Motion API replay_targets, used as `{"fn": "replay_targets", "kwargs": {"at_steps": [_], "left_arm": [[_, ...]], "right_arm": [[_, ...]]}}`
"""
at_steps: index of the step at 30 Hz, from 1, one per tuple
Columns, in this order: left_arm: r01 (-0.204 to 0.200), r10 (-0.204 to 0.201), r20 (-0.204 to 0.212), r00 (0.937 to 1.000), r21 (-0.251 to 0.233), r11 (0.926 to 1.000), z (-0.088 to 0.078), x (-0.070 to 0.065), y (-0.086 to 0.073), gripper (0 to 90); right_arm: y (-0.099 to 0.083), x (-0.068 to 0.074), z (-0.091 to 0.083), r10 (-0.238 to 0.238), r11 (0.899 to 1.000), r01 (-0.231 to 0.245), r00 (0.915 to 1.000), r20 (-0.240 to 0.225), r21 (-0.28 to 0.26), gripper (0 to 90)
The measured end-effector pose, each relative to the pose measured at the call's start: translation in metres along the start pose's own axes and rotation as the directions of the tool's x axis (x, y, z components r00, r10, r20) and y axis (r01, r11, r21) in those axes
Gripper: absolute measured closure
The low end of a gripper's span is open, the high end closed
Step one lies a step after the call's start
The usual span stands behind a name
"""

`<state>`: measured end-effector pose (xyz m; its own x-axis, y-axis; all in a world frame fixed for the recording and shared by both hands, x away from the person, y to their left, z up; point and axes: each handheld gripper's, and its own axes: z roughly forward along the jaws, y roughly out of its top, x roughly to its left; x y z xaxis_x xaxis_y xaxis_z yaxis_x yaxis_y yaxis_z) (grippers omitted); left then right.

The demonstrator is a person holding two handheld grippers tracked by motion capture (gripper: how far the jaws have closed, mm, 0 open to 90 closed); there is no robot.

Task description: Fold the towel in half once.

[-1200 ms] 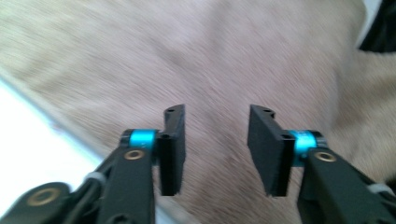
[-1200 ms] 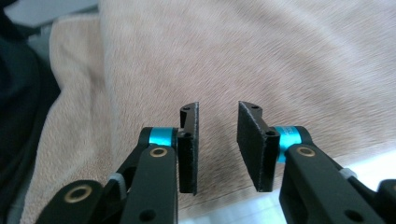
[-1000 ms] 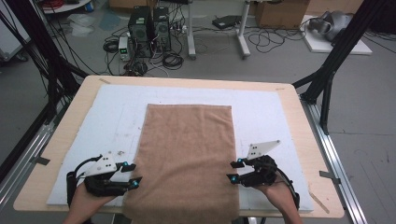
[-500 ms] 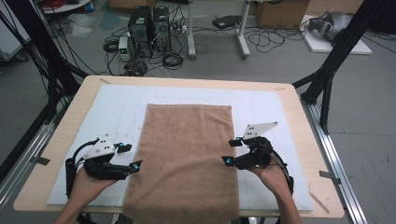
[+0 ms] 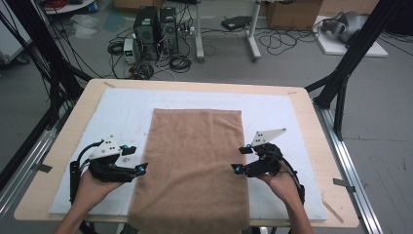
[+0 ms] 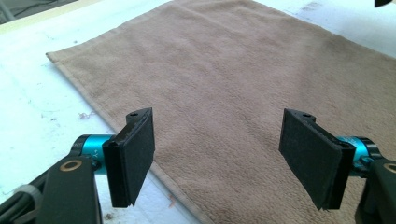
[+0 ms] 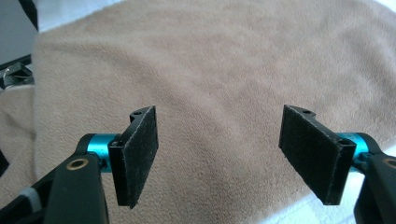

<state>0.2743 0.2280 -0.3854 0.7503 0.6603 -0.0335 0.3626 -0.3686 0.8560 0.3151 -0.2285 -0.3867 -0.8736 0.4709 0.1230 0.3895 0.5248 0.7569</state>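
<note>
A brown towel (image 5: pixel 195 161) lies flat and lengthwise on the white mat (image 5: pixel 122 112), and its near end reaches over the table's front edge. My left gripper (image 5: pixel 135 158) hovers at the towel's left edge and points inward over it. Its jaws have just been opening and stand open with nothing between them. In the left gripper view the gripper (image 6: pixel 219 158) looks across the towel (image 6: pixel 233 70) from just above its hem. My right gripper (image 5: pixel 241 158) mirrors it at the right edge, its jaws also just opened, open and empty. The right gripper view has the gripper (image 7: pixel 219 158) above the towel (image 7: pixel 210 60).
The wooden table (image 5: pixel 311 126) ends close beyond the mat on every side. Black frame struts (image 5: pixel 341 83) rise at both far corners. Computer towers (image 5: pixel 156 29) and cables lie on the floor behind the table.
Both hands have moved a little away from the table's front edge along the towel's sides and lifted slightly. Both pairs of jaws stand wider apart than before. The towel lies unchanged.
</note>
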Motion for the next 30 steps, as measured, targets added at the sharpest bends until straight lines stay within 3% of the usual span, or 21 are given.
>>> {"fn": "replay_targets", "kwargs": {"at_steps": [8, 16, 19, 22, 24, 30], "left_arm": [[0.004, -0.004, -0.01, 0.9999, 0.027, 0.9996, 0.009, 0.011, 0.014, 28.0], [0.002, -0.002, -0.027, 0.9996, 0.03, 0.9995, 0.017, 0.027, 0.032, 29.0], [0.04, -0.04, -0.02, 0.999, 0.022, 0.9989, 0.023, 0.034, 0.041, 28.5], [0.035, -0.033, -0.036, 0.9988, 0.033, 0.9989, 0.03, 0.036, 0.045, 29.1], [0.035, -0.033, -0.046, 0.9984, 0.042, 0.9985, 0.035, 0.039, 0.046, 29.7], [0.095, -0.091, -0.054, 0.9943, 0.078, 0.9924, 0.055, 0.056, 0.041, 29.5]], "right_arm": [[0.004, -0.007, -0.002, 0.003, 1.0, -0.002, 0.9998, 0.021, -0.013, 27.2], [0.031, -0.019, -0.009, -0.03, 0.999, 0.031, 0.998, 0.056, -0.022, 27.4], [0.043, -0.025, -0.01, -0.026, 0.999, 0.028, 0.9975, 0.066, -0.031, 27.6], [0.05, -0.03, -0.006, -0.034, 0.999, 0.036, 0.9959, 0.084, -0.024, 28.4], [0.051, -0.035, -0.001, -0.025, 1.0, 0.026, 0.9949, 0.098, -0.011, 29.7], [0.047, -0.047, 0.015, -0.016, 1.0, 0.014, 0.9918, 0.127, 0.017, 33.4]]}}
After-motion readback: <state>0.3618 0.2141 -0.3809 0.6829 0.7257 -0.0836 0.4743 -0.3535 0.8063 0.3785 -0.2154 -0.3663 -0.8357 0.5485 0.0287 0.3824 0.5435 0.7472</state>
